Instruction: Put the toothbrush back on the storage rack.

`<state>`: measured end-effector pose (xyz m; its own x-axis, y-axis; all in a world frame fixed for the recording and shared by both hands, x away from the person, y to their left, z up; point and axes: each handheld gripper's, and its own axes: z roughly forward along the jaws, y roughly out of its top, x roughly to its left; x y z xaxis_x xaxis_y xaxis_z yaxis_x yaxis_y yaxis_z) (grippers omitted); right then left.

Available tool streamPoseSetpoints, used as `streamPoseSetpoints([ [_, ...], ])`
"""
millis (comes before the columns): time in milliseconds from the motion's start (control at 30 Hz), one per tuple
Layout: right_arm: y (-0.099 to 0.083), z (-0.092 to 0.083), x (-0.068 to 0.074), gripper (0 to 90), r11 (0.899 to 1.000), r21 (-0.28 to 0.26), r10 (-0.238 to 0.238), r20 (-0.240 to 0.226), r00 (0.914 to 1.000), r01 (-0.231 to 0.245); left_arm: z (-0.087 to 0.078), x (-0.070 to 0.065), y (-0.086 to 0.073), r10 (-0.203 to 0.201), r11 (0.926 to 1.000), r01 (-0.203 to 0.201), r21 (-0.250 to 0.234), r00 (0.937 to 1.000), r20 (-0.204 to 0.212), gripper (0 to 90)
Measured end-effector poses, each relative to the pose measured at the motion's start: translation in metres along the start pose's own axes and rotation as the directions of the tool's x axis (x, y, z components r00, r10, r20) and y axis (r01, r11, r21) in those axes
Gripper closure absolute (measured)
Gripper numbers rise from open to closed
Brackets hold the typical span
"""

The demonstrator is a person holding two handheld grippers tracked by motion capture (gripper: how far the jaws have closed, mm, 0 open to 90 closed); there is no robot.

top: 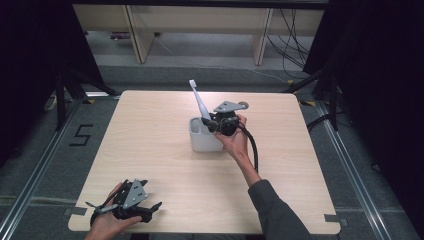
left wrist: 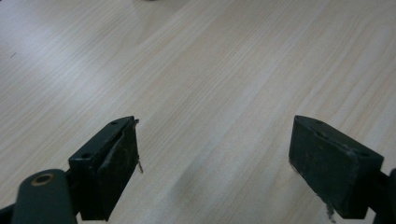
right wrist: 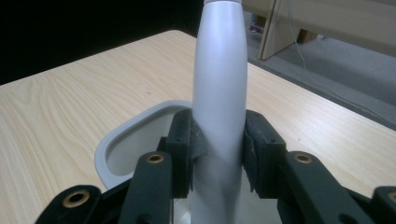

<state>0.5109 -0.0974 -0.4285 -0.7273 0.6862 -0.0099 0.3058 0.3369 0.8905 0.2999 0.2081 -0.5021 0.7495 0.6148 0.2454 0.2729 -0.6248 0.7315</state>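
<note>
A white electric toothbrush [top: 199, 101] stands tilted in a light grey holder cup [top: 201, 141] near the middle of the table. My right gripper [top: 210, 123] is shut on the toothbrush's handle [right wrist: 219, 98] just above the cup's rim [right wrist: 112, 142]; both jaws press against its sides. The brush head points up and away toward the far left. My left gripper [top: 150, 210] rests at the table's near left edge, held by a hand. Its jaws stand wide apart over bare wood [left wrist: 219, 93], with nothing between them.
The light wood table [top: 150, 135] has taped corners and grey floor around it. Wooden furniture legs [top: 137, 35] and cables [top: 292, 40] lie beyond the far edge. A floor marking "5" [top: 82, 134] is at the left.
</note>
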Motion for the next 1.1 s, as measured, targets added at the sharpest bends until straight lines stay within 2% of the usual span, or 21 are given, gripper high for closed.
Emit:
streamPoseSetpoints([
  [100, -0.0006, 0.0001, 0.0023, 66.5, 1.0, 0.006, 0.019, 0.012, 0.9997, -0.02, -0.0002, 0.0004, 0.0001, 0.008, 1.0, -0.008, 0.005, 0.9999, -0.007, 15.3],
  [133, -0.0008, 0.0012, 0.001, 66.5, 1.0, 0.001, 0.003, 0.009, 1.0, -0.003, -0.0002, 0.0004, 0.0001, 0.007, 1.0, -0.007, 0.006, 0.9999, -0.007, 15.3],
  [200, -0.0011, 0.0017, 0.0004, 66.5, 1.0, 0.023, -0.002, -0.001, 1.0, 0.002, -0.0002, 0.0004, 0.0001, 0.007, 1.0, -0.007, 0.005, 1.0, -0.007, 15.3],
  [433, -0.0025, 0.0015, 0.0008, 66.5, 0.998, 0.053, 0.014, 0.002, 0.9999, -0.014, -0.0004, 0.001, 0.0004, 0.015, 0.9999, -0.015, 0.007, 0.9999, -0.007, 15.2],
  [567, -0.0033, 0.0023, 0.0015, 66.4, 0.997, 0.072, 0.016, -0.003, 0.9999, -0.016, -0.0001, -0.0001, -0.0001, -0.001, 1.0, 0.001, 0.003, 1.0, -0.006, 15.3],
  [600, -0.0038, 0.0034, 0.0002, 66.5, 0.998, 0.068, -0.001, -0.002, 1.0, 0.001, -0.0002, -0.0002, 0.0, -0.005, 1.0, 0.005, -0.001, 1.0, 0.001, 15.2],
  [667, -0.0045, 0.0038, 0.0003, 66.4, 0.997, 0.073, 0.0, 0.001, 1.0, -0.001, -0.0002, 0.0, 0.0001, -0.001, 1.0, 0.001, -0.001, 1.0, -0.002, 15.3],
  [767, -0.0051, 0.0034, 0.0018, 66.4, 0.995, 0.097, 0.029, -0.003, 0.9996, -0.028, -0.0002, 0.0001, 0.0001, 0.001, 1.0, -0.001, -0.001, 1.0, -0.001, 15.3],
  [800, -0.0049, 0.0034, 0.0009, 66.4, 0.995, 0.102, 0.013, -0.003, 0.9999, -0.012, -0.0002, 0.0001, 0.0001, 0.002, 1.0, -0.002, -0.001, 1.0, -0.001, 15.2],
  [867, -0.0046, 0.0032, 0.0019, 66.4, 0.993, 0.113, 0.014, -0.001, 0.9999, -0.014, -0.0002, 0.0001, 0.0001, 0.002, 1.0, -0.002, -0.001, 1.0, -0.001, 15.2],
  [933, -0.0044, 0.0037, 0.001, 66.4, 0.994, 0.113, 0.005, -0.008, 1.0, -0.004, -0.0003, 0.0001, 0.0001, 0.002, 1.0, -0.002, -0.002, 1.0, -0.001, 15.2],
  [1100, -0.0044, 0.0027, 0.0016, 66.3, 0.993, 0.115, 0.018, 0.0, 0.9998, -0.018, -0.0002, 0.0002, 0.0001, 0.007, 1.0, -0.007, 0.004, 0.9999, -0.007, 15.3],
])
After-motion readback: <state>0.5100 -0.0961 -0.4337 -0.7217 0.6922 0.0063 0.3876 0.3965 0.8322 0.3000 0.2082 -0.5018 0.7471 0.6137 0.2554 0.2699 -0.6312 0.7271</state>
